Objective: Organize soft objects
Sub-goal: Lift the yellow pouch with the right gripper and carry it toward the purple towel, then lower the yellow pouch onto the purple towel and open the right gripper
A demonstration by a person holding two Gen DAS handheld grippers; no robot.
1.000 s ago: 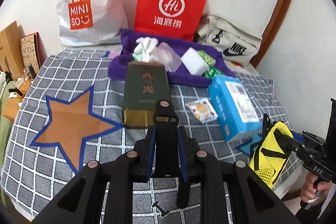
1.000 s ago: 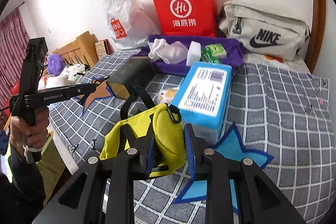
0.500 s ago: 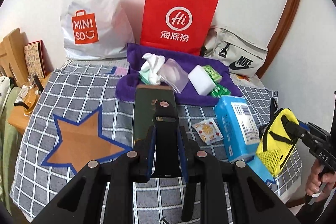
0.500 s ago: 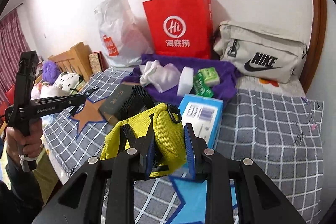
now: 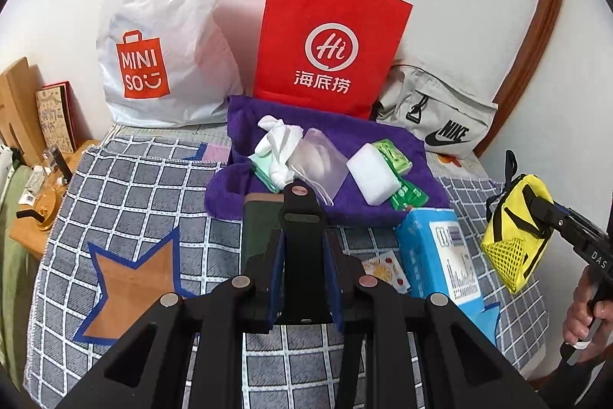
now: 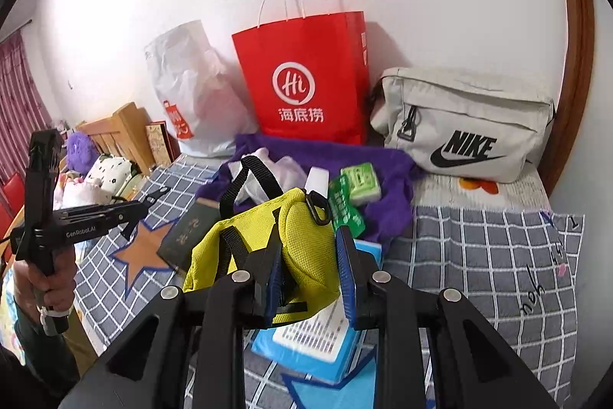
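Checked quilt (image 5: pixel 126 179), soft, flat; far edge packed with a stiff red paper bag (image 5: pixel 329 37) and a purple towel (image 5: pixel 383 137). Yellow mesh pouch (image 6: pixel 302 240), padded, pinched between right gripper (image 6: pixel 310 278) pads, off the quilt above the blue tissue pack (image 6: pixel 306 344). Left gripper (image 5: pixel 302 278) pads clamp a black block.

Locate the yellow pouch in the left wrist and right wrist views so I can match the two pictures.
Left wrist view: yellow pouch at the far right edge, held in the air by the right gripper, right of the blue tissue pack.
Right wrist view: yellow pouch centre foreground, clamped in the right gripper, above the blue pack.
Shared landmark: red paper bag against the wall.
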